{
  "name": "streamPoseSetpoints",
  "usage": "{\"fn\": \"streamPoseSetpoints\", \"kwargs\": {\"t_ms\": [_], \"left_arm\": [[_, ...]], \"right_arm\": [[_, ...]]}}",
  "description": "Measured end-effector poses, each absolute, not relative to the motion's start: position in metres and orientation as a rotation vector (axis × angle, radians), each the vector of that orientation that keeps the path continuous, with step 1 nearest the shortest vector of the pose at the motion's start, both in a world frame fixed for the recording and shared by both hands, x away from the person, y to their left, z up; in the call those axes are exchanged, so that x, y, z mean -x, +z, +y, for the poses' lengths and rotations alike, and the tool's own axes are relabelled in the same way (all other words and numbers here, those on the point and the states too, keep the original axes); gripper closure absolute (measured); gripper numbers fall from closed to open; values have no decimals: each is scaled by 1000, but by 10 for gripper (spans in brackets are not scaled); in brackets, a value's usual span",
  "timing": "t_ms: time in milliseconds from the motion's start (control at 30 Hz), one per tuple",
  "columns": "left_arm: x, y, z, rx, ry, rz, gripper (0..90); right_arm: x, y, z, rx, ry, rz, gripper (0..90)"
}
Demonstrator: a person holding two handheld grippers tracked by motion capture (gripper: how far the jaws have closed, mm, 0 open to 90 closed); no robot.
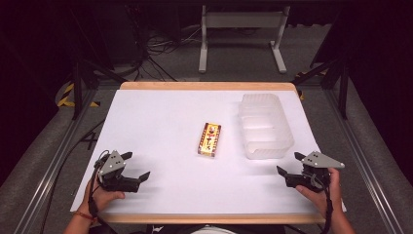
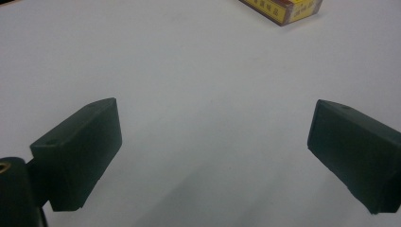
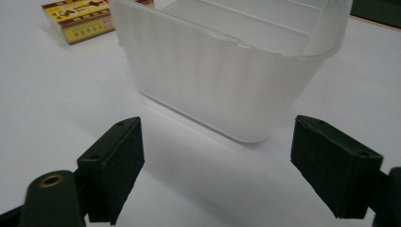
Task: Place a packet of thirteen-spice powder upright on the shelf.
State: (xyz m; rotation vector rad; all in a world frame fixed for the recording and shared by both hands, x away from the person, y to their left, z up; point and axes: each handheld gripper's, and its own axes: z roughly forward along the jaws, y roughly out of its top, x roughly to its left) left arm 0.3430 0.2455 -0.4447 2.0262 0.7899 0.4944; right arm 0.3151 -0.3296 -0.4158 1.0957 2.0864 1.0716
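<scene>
Jaws on both grippers are standing spread w/ nothing between them; left gripper [image 1: 136,167] is resting near the front-left of the table [image 1: 160,112], right gripper [image 1: 291,164] near the front-right, just in front of the translucent bin [image 1: 265,126].

Taking the bin as landmark: the yellow-and-red box [image 1: 210,140] is lying flat on the white top just left of it, not touching, roughly level w/ the bin's near half; its long axis is running front-to-back, tilted slightly, about parallel to the bin's long side.

From the left gripper view the box [image 2: 283,10] is sitting well ahead and off to the right of the open jaws; from the right gripper view the bin's near wall [image 3: 213,80] is standing straight ahead, w/ the box [image 3: 80,19] beyond and to the left.

Judging by this, the right gripper is somewhat nearer the box, but the bin corner is partly in its way; the left has a clear path; jaws would prob. need to be closing across the box's short width.
</scene>
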Motion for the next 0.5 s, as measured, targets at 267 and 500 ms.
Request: {"fn": "streamPoseSetpoints", "kwargs": {"t_ms": [267,500], "left_arm": [[-342,-445,242,-2033,487,779,45],[-341,-446,241,-2038,486,774,45]], "right_arm": [[-307,-412,-315,-1045,1115,2147,185],[-298,-404,-280,-967,1121,2241,201]]}}
